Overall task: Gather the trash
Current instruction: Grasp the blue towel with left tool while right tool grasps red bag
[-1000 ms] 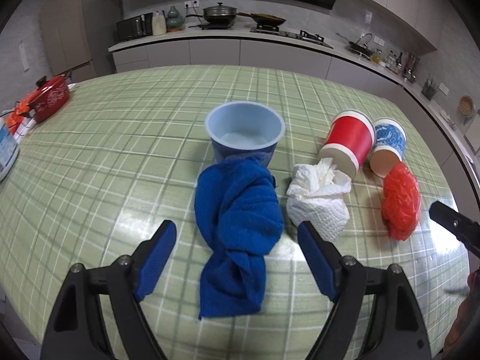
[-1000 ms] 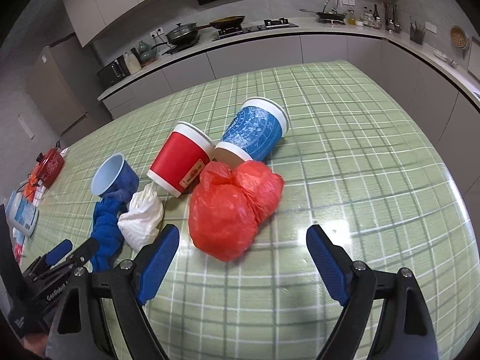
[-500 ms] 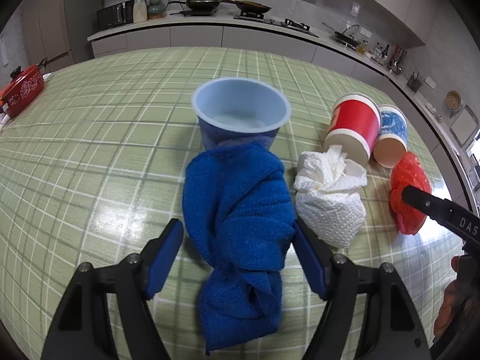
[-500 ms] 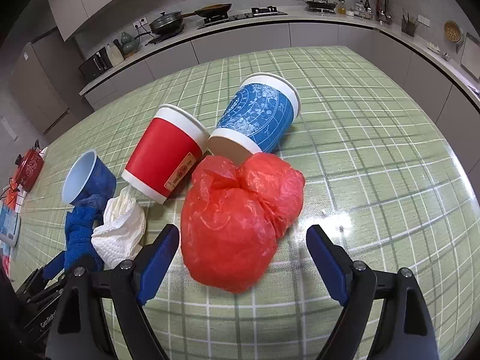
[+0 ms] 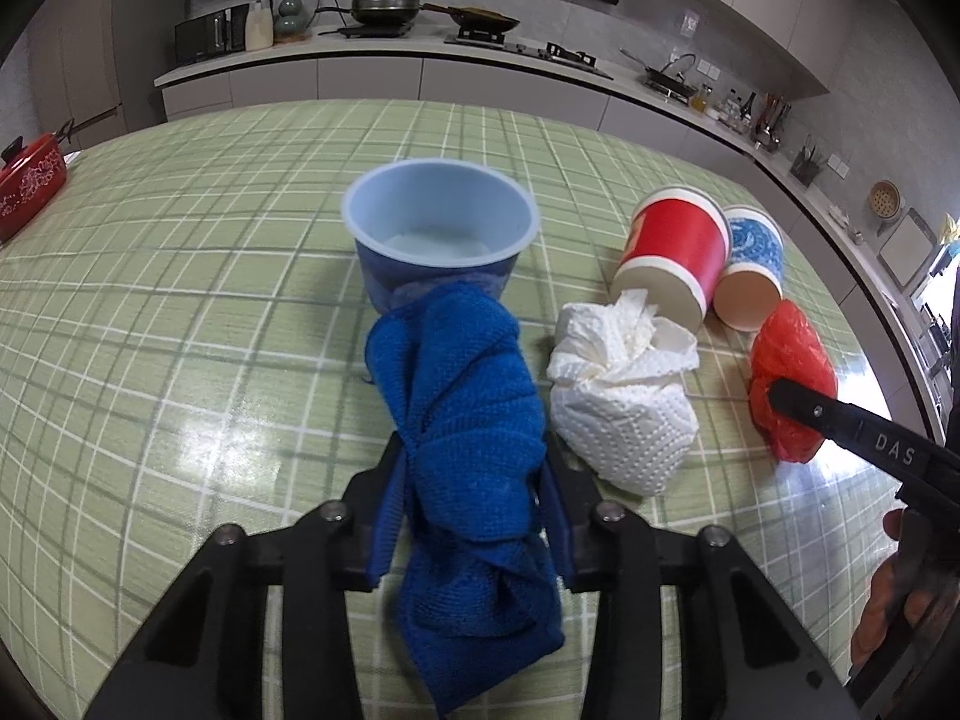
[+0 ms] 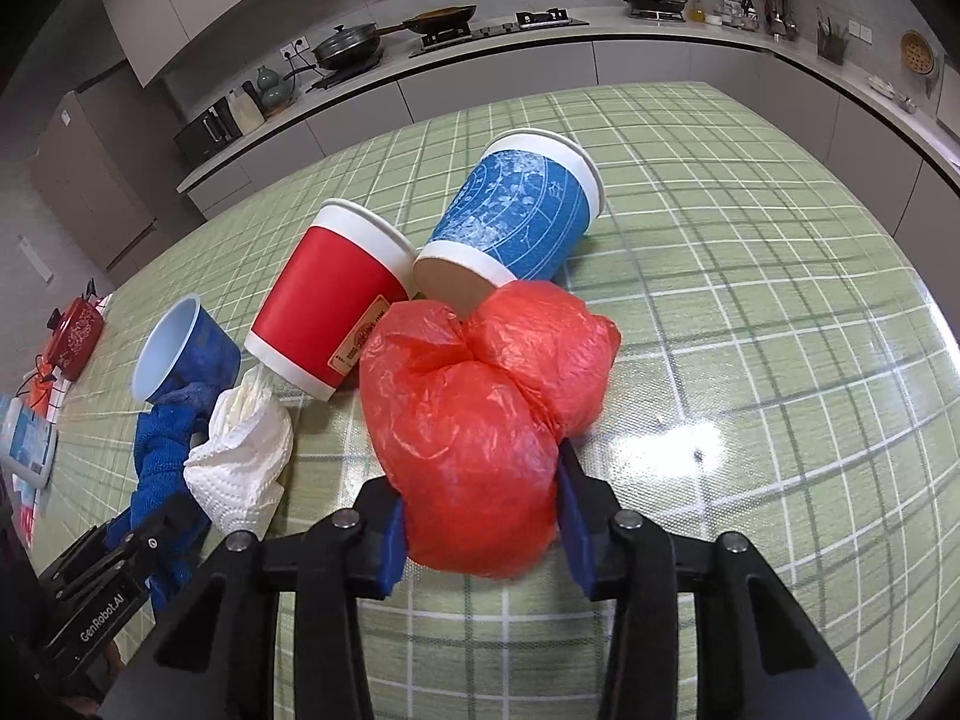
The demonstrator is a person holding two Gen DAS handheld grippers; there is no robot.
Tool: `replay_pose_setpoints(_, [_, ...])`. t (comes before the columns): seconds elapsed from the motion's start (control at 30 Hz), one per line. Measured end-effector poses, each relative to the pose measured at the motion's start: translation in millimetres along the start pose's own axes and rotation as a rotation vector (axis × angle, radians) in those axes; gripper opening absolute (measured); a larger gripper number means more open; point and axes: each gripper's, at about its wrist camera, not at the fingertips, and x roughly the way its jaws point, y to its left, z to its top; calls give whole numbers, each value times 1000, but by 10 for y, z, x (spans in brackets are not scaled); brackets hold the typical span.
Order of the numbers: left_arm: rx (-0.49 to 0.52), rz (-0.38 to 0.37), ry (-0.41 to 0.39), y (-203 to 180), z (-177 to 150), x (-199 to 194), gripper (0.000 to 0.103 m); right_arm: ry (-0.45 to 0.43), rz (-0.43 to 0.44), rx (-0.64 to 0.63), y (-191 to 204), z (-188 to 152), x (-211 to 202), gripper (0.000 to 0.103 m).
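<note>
A bunched blue cloth (image 5: 468, 420) lies on the green checked table, and my left gripper (image 5: 474, 498) is closing on its middle, pads pressing both sides. Behind the cloth stands a blue plastic cup (image 5: 441, 234). My right gripper (image 6: 480, 522) is shut on a crumpled red plastic bag (image 6: 480, 420). Beside the cloth sits a white paper towel wad (image 5: 624, 414). Tipped on their sides behind the bag are a red paper cup (image 6: 330, 306) and a blue patterned paper cup (image 6: 516, 216). The left wrist view also catches the red bag (image 5: 792, 360) with the right gripper's finger across it.
A red pot (image 5: 30, 180) sits at the table's far left edge. A white and blue device (image 6: 27, 444) lies near the left edge. Kitchen counters with pans (image 5: 384, 3) run behind the table. Bare tablecloth (image 6: 780, 360) lies to the right of the bag.
Both grippers went from wide open to closed: the left onto the blue cloth, the right onto the red bag. The right gripper moved down and closer to the bag.
</note>
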Motion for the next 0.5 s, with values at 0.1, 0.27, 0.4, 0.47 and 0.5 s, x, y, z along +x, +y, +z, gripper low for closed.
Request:
replay_pose_setpoints(0.1, [1, -3, 5, 11, -60, -66, 41, 8, 6, -8, -33, -45, -63, 44])
replay_pose_setpoints(0.27, [-9, 27, 15, 18, -77, -99, 51, 29, 6, -19, -95, -112, -142, 63])
replay_pose_setpoints(0.4, [-8, 56, -11, -9, -5, -78, 61, -1, -22, -31, -67, -36, -118, 75])
replay_pose_setpoints(0.47, [-10, 47, -12, -7, 28, -46, 61, 1, -15, -27, -60, -5, -70, 75])
replay_pose_setpoints(0.5, [-16, 36, -4, 6, 44, -19, 58, 8, -19, -25, -61, 8, -32, 75])
